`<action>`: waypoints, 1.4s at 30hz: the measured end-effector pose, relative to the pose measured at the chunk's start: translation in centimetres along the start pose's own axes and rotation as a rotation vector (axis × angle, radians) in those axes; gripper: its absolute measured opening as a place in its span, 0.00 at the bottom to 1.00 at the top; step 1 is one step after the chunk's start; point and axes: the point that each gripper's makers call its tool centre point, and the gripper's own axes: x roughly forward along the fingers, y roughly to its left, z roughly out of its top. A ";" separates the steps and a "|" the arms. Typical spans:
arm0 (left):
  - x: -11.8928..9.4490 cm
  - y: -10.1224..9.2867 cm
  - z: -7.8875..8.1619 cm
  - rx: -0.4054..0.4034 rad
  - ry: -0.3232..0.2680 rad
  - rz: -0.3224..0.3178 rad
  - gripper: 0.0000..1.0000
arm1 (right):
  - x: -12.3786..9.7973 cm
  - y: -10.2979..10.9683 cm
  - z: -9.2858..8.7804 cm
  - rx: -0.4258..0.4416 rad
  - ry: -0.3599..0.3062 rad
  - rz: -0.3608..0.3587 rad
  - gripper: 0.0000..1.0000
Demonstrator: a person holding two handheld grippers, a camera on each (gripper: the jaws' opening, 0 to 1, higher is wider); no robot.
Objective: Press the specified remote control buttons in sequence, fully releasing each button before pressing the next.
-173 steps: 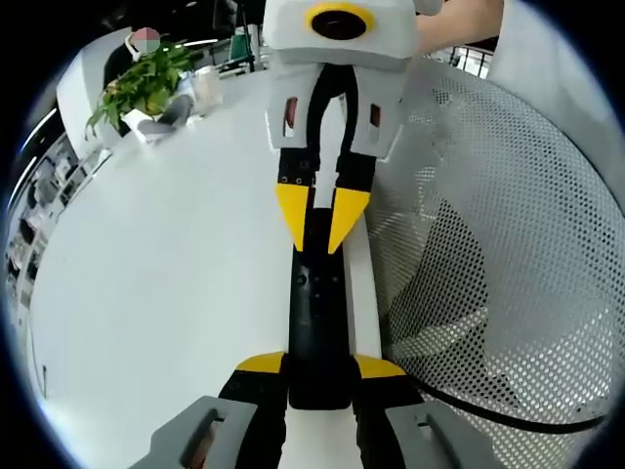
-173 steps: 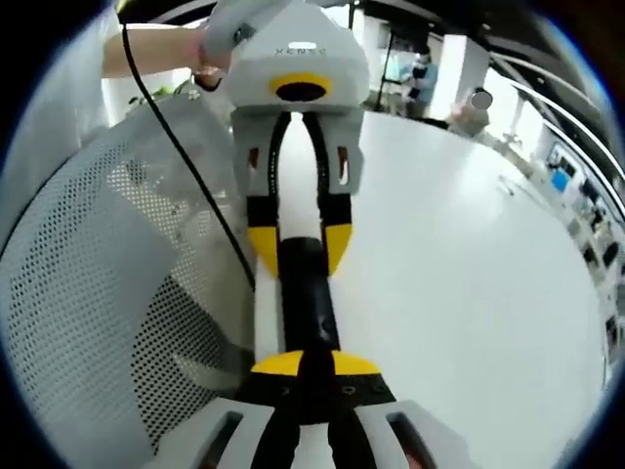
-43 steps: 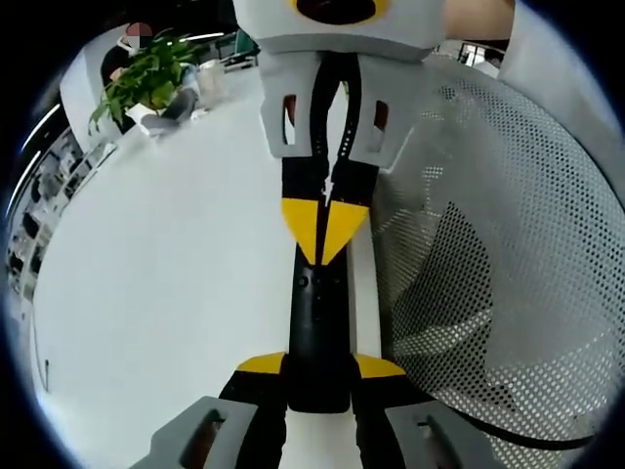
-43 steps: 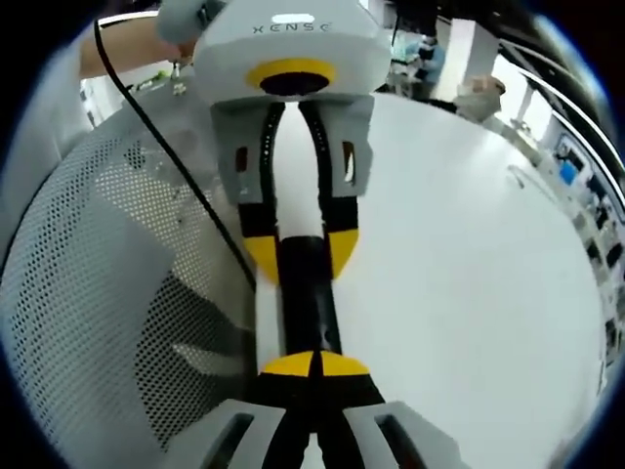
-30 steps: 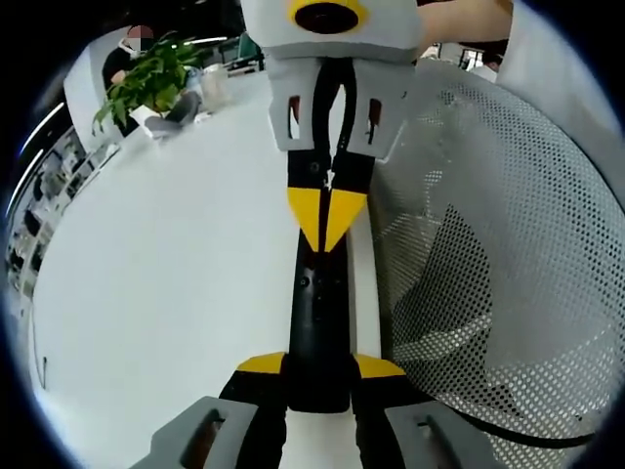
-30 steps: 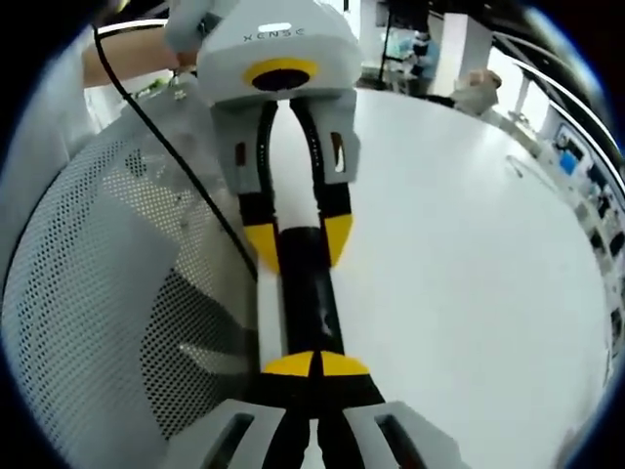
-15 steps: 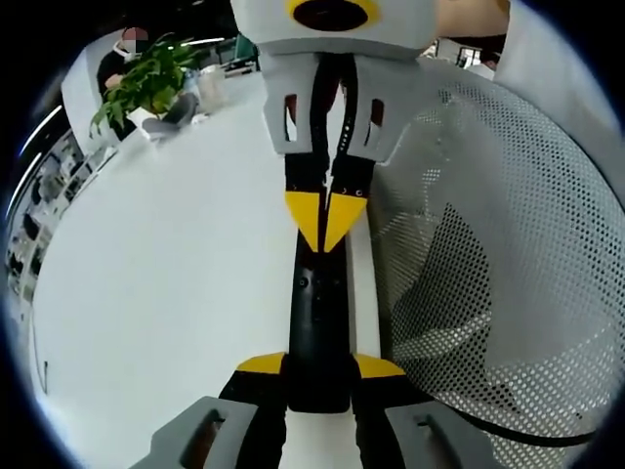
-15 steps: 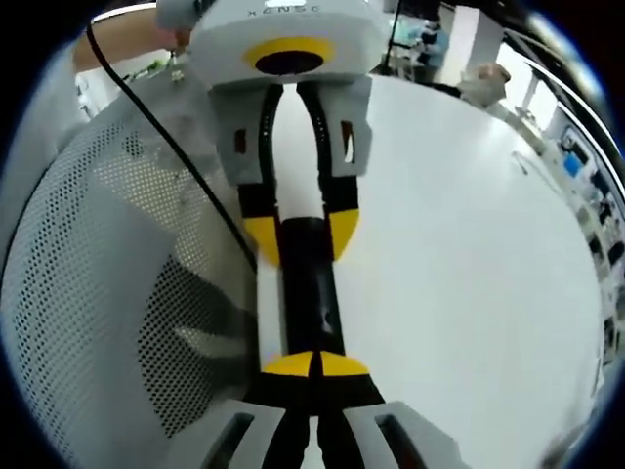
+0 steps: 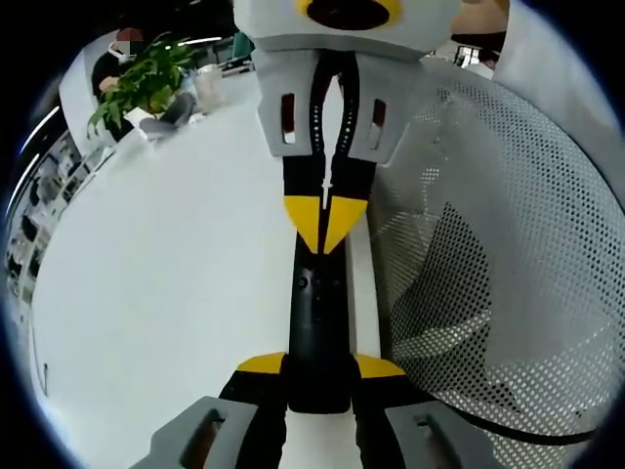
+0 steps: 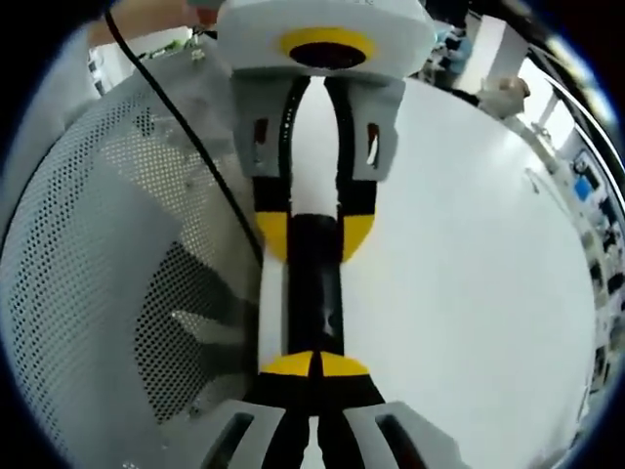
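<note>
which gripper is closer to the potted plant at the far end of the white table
Right. The potted plant stands beyond the right gripper, whose shut yellow tips point down onto the black remote. The left gripper clamps the remote's near end, farther from the plant.

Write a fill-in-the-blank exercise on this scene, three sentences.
1. The left tongs are shut on the black ___.
2. The right tongs, their jaws together, have tips coloured ___.
3. At the far edge of the white table, beside the perforated mesh, stands a green ___.

Missing words: remote control; yellow; plant.
</note>
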 end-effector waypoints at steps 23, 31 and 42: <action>-0.1 -0.1 0.0 -0.006 -0.028 0.005 0.24 | -0.7 0.0 -0.5 0.119 -0.117 0.019 0.00; 0.0 -0.1 0.0 -0.015 -0.034 0.008 0.24 | -0.7 -0.1 -0.7 0.108 -0.083 0.037 0.00; -0.1 0.0 0.0 -0.012 -0.037 0.004 0.24 | -0.6 -0.1 -0.7 0.092 -0.065 -0.004 0.00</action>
